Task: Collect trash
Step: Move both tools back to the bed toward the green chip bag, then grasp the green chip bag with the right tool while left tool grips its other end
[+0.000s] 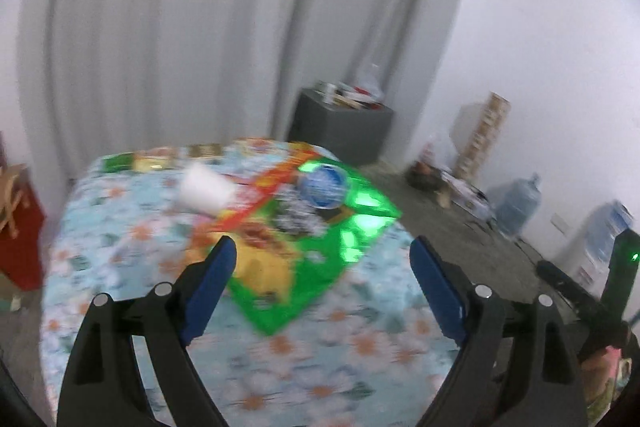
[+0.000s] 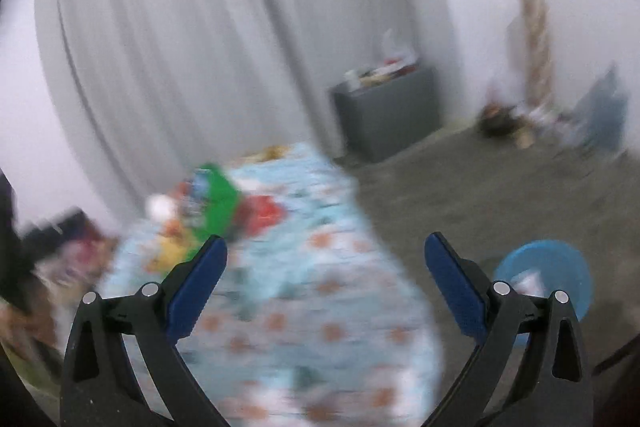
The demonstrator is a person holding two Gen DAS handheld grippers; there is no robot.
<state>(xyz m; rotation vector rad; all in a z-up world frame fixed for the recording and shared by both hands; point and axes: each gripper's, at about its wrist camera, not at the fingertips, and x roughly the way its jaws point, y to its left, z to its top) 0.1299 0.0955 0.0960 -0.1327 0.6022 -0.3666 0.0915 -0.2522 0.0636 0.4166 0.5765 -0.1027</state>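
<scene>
A table with a blue floral cloth (image 1: 340, 367) carries litter. A shiny green wrapper (image 1: 320, 287) lies across its middle. On the wrapper sit a round blue-and-white lid (image 1: 323, 189) and some crumpled foil (image 1: 296, 217). A white cup (image 1: 204, 191) lies on its side to the left of them. My left gripper (image 1: 323, 245) hovers open over the near end of the wrapper and holds nothing. In the blurred right wrist view, my right gripper (image 2: 326, 239) is open and empty above the cloth (image 2: 320, 307), with the green wrapper (image 2: 218, 203) and white cup (image 2: 160, 209) far left.
A blue bin (image 2: 548, 271) stands on the floor right of the table, something pale inside. A grey box (image 1: 340, 123) full of clutter sits by the curtain. Water jugs (image 1: 518, 205) and floor clutter line the right wall. A red cabinet (image 1: 20, 239) is left.
</scene>
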